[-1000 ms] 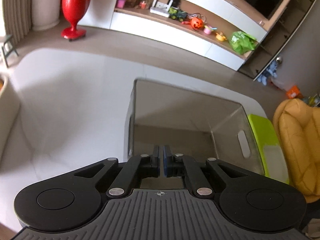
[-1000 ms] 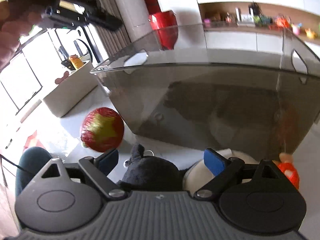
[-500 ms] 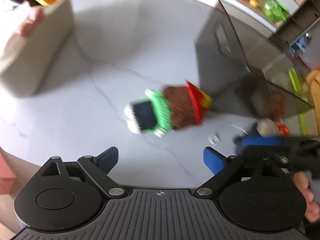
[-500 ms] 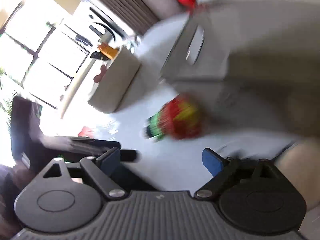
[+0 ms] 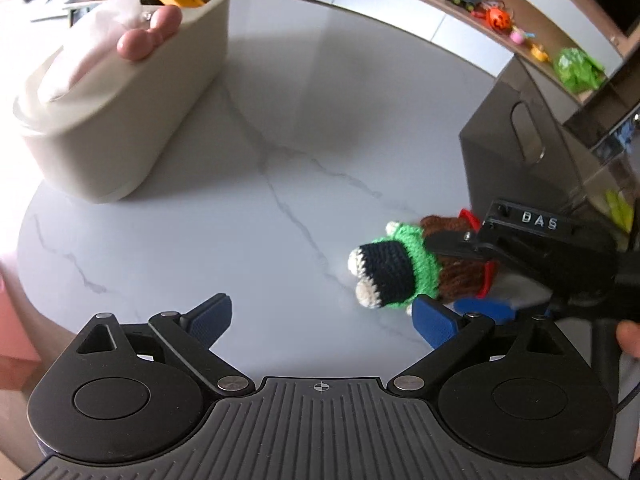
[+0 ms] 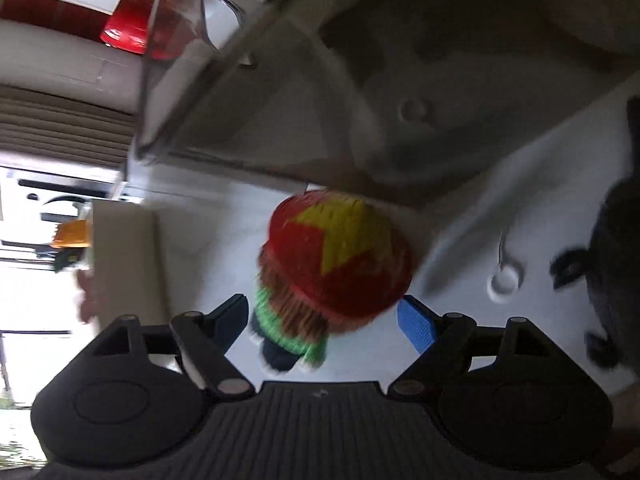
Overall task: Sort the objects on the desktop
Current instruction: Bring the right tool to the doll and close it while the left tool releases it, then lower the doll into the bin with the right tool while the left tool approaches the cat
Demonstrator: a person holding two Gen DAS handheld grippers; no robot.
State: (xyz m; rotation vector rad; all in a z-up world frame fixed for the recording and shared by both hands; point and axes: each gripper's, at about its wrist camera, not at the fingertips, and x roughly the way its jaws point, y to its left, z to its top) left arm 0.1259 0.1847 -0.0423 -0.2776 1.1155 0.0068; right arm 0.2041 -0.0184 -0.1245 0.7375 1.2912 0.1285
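White marble with grey veins is the tabletop (image 5: 280,152) under both of your hands. On it lies the crocheted doll (image 5: 404,272) on its side — red hat with a yellow star, brown hair, green collar, dark legs with pale feet. It rests just beside the smoky transparent bin (image 5: 516,148), near the bin's lower corner.

Your right gripper (image 6: 322,318) comes over the doll from the hat side, and its jaws are closing with the doll between them. In the right wrist view the blue pads stand at both sides of the hat, but the picture is blurred and a small gap shows, so the pads do not press on it.

Your left gripper (image 5: 322,318) is released, its jaws spread wide and opening over bare marble; nothing is between them. Its right finger is close to the doll's feet.

Farther left stands a cream tissue box (image 5: 132,120) with a pink toy on top. A dark plush toy (image 6: 616,240) lies at the right edge of the right wrist view.
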